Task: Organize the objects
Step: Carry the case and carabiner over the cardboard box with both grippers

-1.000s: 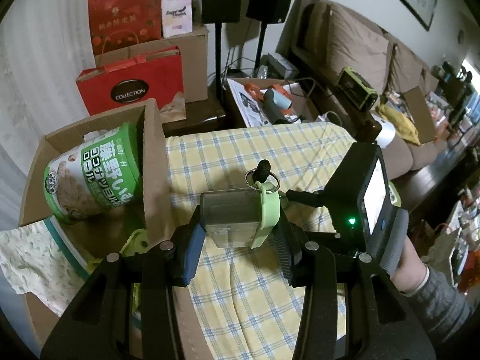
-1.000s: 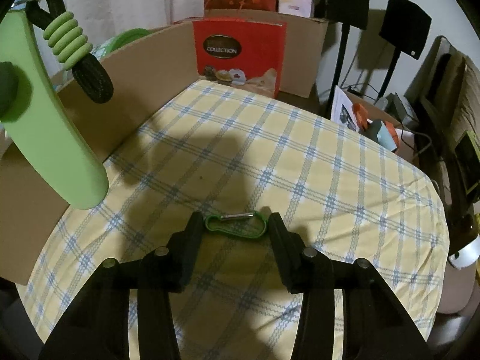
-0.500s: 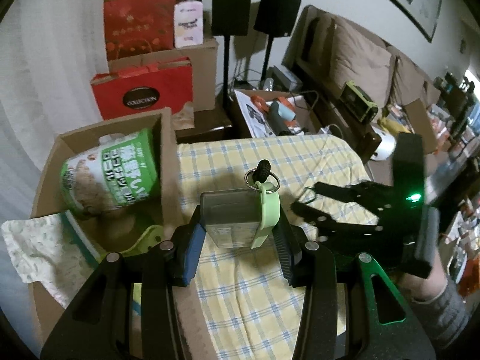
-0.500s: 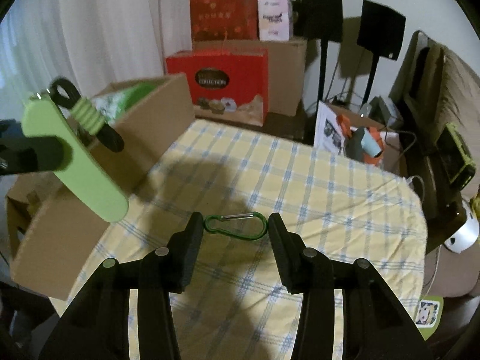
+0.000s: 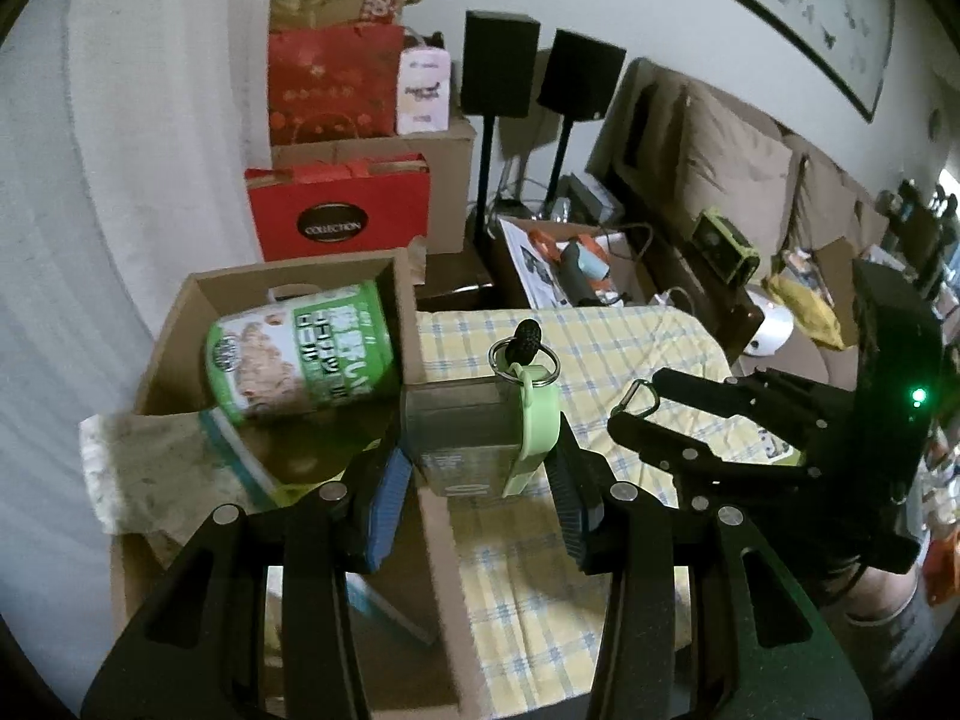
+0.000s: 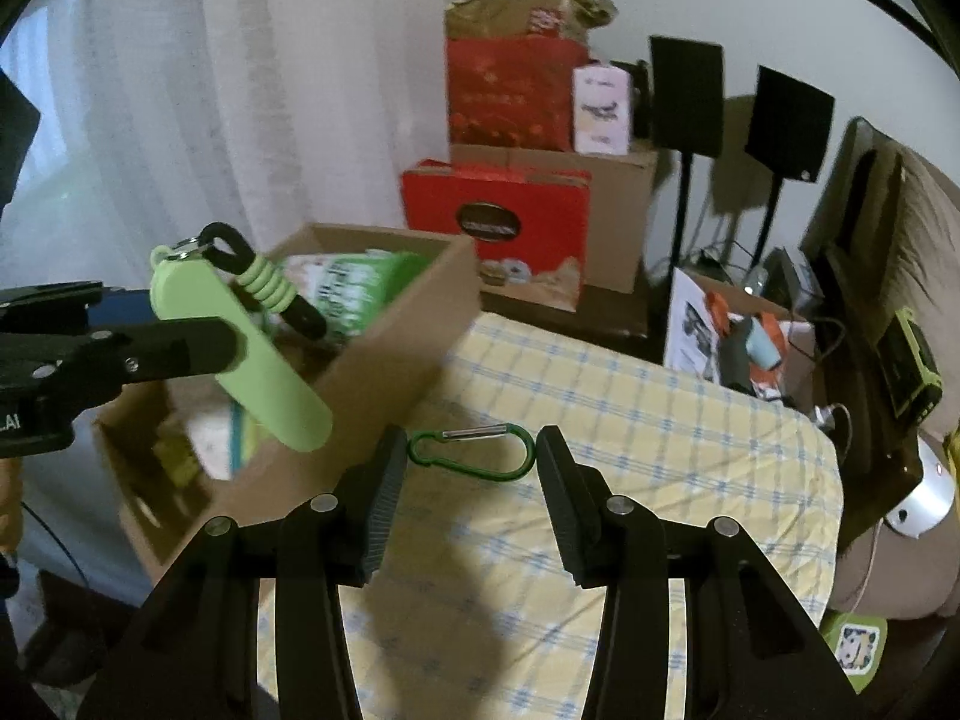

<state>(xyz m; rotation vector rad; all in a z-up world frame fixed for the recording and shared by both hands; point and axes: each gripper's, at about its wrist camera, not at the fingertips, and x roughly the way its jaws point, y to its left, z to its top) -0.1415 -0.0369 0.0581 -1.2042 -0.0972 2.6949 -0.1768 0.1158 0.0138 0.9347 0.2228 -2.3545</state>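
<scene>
My left gripper (image 5: 480, 468) is shut on a grey translucent case (image 5: 456, 432) that has a light green strap (image 5: 537, 420), a key ring and a black cord. It hangs over the edge between the open cardboard box (image 5: 288, 273) and the yellow checked tablecloth (image 5: 630, 330). A green canister (image 5: 300, 354) lies on its side in the box. My right gripper (image 6: 471, 462) is shut on a green carabiner (image 6: 474, 474), held above the cloth (image 6: 630, 420) beside the box (image 6: 390, 360). The left wrist view shows it at the right (image 5: 639, 402).
A white patterned cloth (image 5: 138, 462) hangs over the box's near side. Behind the table stand red gift bags (image 5: 339, 216), a larger cardboard box (image 5: 450, 192) and two black speakers on stands (image 5: 498, 72). A sofa (image 5: 738, 162) and a low box of papers (image 5: 552, 264) lie to the right.
Both grippers have risen, so the table and box look farther below. The carabiner has come up off the cloth. The left gripper with the case has shifted towards the box.
</scene>
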